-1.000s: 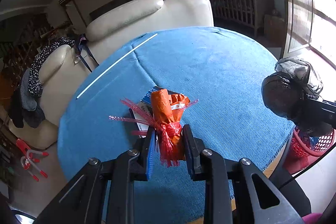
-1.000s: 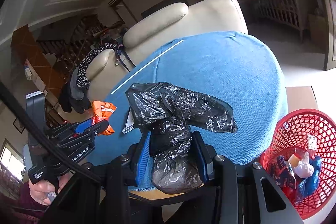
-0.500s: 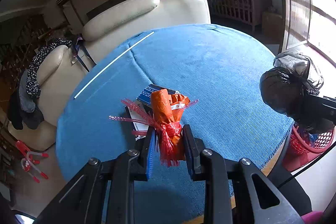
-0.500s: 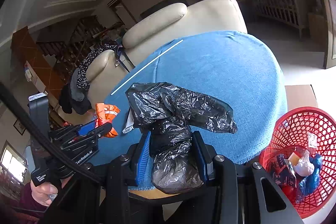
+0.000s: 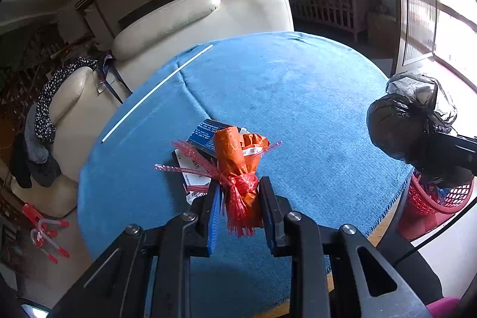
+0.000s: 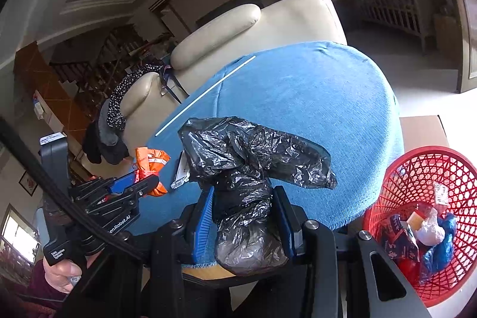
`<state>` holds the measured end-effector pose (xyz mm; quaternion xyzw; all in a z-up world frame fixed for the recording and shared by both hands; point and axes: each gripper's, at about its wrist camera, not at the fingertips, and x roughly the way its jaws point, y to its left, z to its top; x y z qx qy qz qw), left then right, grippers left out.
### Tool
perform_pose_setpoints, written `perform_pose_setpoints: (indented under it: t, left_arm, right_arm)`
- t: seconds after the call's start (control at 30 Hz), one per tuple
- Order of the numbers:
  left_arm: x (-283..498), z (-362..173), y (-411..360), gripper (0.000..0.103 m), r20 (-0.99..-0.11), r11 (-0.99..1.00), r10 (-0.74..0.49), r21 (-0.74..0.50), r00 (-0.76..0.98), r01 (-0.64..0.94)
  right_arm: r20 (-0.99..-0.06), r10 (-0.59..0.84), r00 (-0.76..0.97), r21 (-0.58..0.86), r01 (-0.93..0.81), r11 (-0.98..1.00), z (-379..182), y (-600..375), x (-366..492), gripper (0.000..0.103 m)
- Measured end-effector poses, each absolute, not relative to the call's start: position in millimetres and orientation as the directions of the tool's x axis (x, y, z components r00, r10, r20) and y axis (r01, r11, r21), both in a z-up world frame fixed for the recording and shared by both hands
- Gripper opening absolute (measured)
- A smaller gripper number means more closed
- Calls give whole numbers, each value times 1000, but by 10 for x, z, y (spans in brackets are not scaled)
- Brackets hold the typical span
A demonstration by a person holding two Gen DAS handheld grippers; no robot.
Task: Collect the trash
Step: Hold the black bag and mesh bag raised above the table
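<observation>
The left gripper (image 5: pixel 240 192) has its jaws closed tight on an orange wrapper bundle (image 5: pixel 238 163) tied with red plastic netting, gripped low near the tie so the frayed red ends hang between the jaws and the orange top stands up above them. The gripper angles downward over the near part of the counter (image 5: pixel 298 109), which is covered in a blue cloth. From the right wrist view the same gripper (image 6: pixel 149 184) shows at the left, with a hand (image 6: pixel 59 273) wrapped round its handle below. The right gripper (image 6: pixel 243 210) has its jaws clamped on a crumpled black plastic bag (image 6: pixel 247 169); the lower part is squeezed between the blue pads and bulges out beneath them, while the upper part spreads wide over the jaws. This gripper also tilts downward, at the counter's near edge. Just beyond the orange bundle, a dark blue printed packet (image 5: pixel 205 136) lies flat on the cloth with white paper under it. To the right, below the counter's edge, a red mesh basket (image 6: pixel 417 169) stands on the floor holding several wrappers and small bags. Farther across the cloth a thin white stick (image 5: pixel 158 93) lies near the far left edge. Behind the counter stands a cream leather sofa (image 5: pixel 208 17).
</observation>
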<state>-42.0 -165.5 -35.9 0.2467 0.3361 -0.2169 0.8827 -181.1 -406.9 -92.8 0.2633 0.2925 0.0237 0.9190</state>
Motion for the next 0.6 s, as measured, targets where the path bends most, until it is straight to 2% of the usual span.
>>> perform_pose_setpoints:
  t: [0.6]
  left_arm:
    - [-498,-391,-1813,27,-702,742,-231,322,674,589]
  right_arm:
    - [-528,185,829,514,138,847,-964,-4090,-1826,42]
